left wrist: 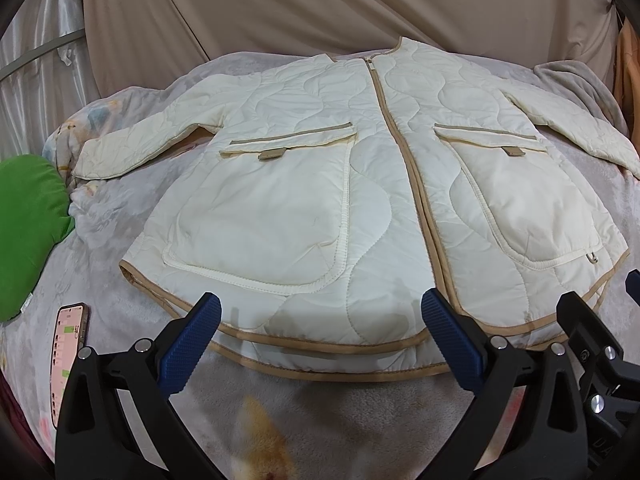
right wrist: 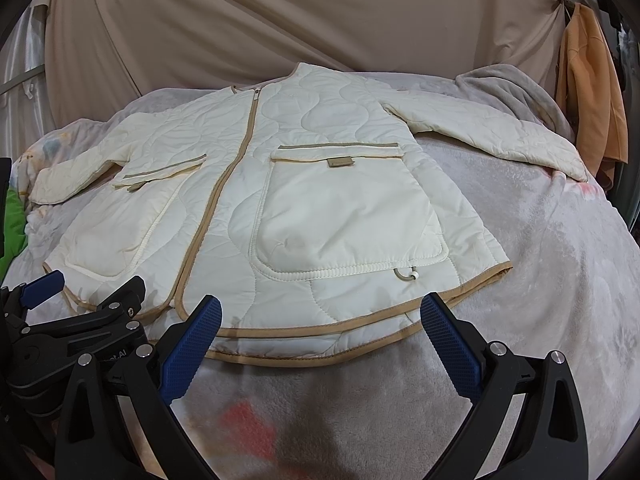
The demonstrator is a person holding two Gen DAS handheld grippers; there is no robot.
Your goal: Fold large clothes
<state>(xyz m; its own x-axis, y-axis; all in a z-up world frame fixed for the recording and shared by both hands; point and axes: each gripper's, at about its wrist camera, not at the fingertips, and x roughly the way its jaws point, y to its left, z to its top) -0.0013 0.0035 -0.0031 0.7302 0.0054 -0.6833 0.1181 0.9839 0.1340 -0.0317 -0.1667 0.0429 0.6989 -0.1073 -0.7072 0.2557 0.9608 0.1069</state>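
Cream quilted jacket (left wrist: 320, 184) lies flat, front side up, on a bed covered by a grey fleece blanket (left wrist: 340, 408). Zipper (left wrist: 396, 140) closed, running from collar down to hem. Tan binding along the curved hem; hem is nearest the cameras, collar farthest. Both sleeves spread outward to the sides. Two large patch pockets on the front, each with a tan-trimmed flap and small tab.

Left claw (left wrist: 320, 340): jaws wide apart, blue pads showing, nothing between them. It hovers just above the hem, left of the zipper line; contact with cloth cannot be confirmed.

Right claw (right wrist: 320, 336): jaws likewise spread wide, holding nothing, positioned over the hem below the right-hand pocket (right wrist: 344, 216). A drawcord loop with a bead (right wrist: 406, 274) hangs at that pocket's lower edge. The left claw's body shows at the lower left of the right wrist view, so the two tools sit side by side.

Other items: green pillow (left wrist: 28, 232) at the bed's left edge; phone (left wrist: 66, 356), screen lit, on the blanket near it; beige curtain (left wrist: 320, 4) behind the bed; orange garment (right wrist: 592, 88) hanging at far right.
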